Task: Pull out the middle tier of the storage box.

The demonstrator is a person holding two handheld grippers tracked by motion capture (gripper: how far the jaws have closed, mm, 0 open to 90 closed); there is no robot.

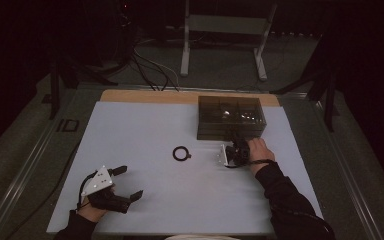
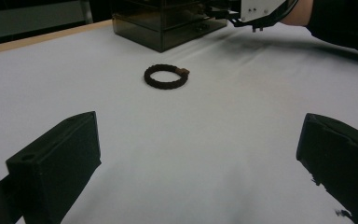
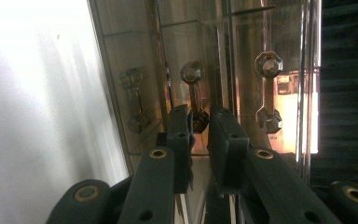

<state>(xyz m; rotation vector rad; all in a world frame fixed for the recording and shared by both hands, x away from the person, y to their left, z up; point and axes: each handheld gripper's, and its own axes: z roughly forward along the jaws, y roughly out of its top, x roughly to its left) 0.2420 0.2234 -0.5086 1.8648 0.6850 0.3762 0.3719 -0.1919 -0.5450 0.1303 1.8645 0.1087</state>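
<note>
Drawer handle point(image 3: 196, 95) sits between right tongs point(image 3: 200, 122), contact unclear.

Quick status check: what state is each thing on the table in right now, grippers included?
Smoky transparent drawer box: upright at the table's far edge, drawers shut.
Middle drawer handle: between the right gripper's jaws.
Dark braided bracelet: flat on the white table cover, untouched.
Left gripper: open, holding nothing.
Right gripper: at the box front, jaws nearly closed around the handle.
</note>
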